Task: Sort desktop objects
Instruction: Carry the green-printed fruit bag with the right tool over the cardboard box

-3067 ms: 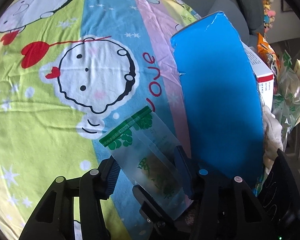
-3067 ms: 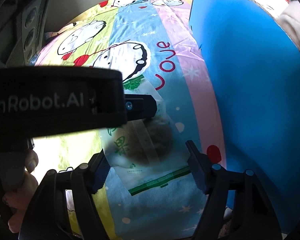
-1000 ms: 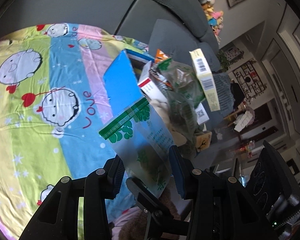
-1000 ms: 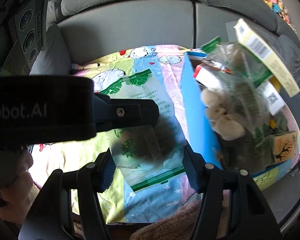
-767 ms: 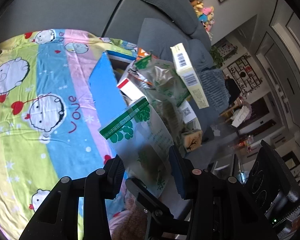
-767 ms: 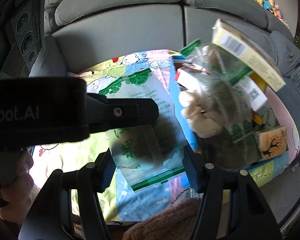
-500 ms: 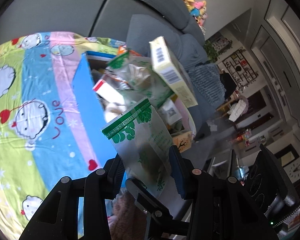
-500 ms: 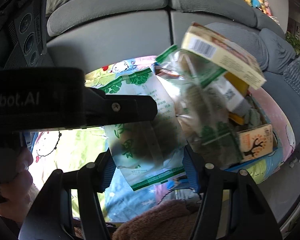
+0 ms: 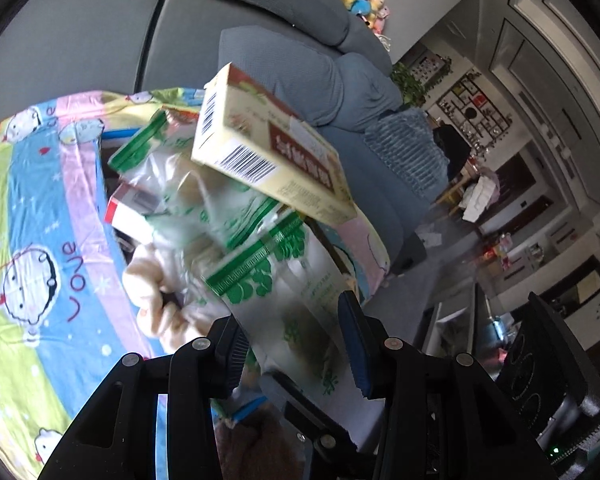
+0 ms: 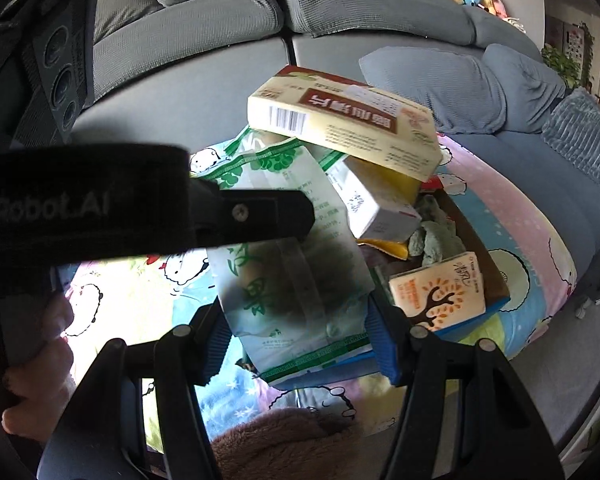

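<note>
A clear plastic bag with green print [image 9: 296,300] stands between the fingers of both grippers; it also shows in the right wrist view [image 10: 288,280]. My left gripper [image 9: 296,352] and my right gripper [image 10: 296,336] both have jaws wide apart on either side of the bag, and I cannot tell what grips it. The bag hangs over the blue box [image 10: 496,304], which is piled with a cream carton [image 10: 344,128], a white carton [image 10: 376,208], an orange tree-print box [image 10: 436,292] and a cream plush toy [image 9: 156,292].
The box stands on a cartoon-print cloth [image 9: 28,248] in front of a grey sofa [image 10: 204,80]. More green-print bags [image 9: 188,184] lie in the pile. A brown fuzzy item [image 10: 280,440] lies below the grippers.
Both grippers have lifted and swung right with the bag, from low beside the blue box wall to above the piled box. The jaws have stayed the same width.
</note>
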`<control>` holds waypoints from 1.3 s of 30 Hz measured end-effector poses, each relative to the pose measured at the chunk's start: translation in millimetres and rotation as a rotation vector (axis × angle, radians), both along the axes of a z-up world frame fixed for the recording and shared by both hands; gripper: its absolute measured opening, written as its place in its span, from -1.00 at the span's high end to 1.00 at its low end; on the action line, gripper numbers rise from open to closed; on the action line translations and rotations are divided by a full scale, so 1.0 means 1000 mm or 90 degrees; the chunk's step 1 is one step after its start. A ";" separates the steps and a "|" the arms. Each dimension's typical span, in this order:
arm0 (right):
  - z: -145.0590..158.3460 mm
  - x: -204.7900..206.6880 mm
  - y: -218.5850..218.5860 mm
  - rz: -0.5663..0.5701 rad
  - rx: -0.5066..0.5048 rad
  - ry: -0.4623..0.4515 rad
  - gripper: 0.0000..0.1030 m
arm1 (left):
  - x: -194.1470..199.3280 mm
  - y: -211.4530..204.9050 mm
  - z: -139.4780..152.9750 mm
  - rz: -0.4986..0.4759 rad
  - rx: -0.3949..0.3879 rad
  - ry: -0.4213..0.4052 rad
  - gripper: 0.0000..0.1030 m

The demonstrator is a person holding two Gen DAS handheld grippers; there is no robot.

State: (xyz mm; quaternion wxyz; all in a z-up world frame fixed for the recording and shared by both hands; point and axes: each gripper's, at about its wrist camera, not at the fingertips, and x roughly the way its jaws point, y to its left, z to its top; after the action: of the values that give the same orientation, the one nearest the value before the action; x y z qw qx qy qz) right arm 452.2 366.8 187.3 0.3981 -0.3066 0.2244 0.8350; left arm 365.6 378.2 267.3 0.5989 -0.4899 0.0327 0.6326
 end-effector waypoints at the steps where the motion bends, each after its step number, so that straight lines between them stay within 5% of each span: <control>1: -0.001 0.002 0.000 -0.002 -0.001 0.002 -0.17 | 0.001 0.002 0.000 -0.002 0.000 0.003 0.15; 39: -0.029 0.018 0.034 -0.022 -0.046 -0.003 -0.17 | -0.016 0.007 -0.011 0.039 -0.030 0.001 0.15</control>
State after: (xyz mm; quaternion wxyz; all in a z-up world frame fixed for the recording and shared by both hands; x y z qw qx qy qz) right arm 469.8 400.9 158.7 0.4016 -0.3190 0.2587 0.8186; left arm 349.9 385.5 256.2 0.5672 -0.5042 0.0333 0.6504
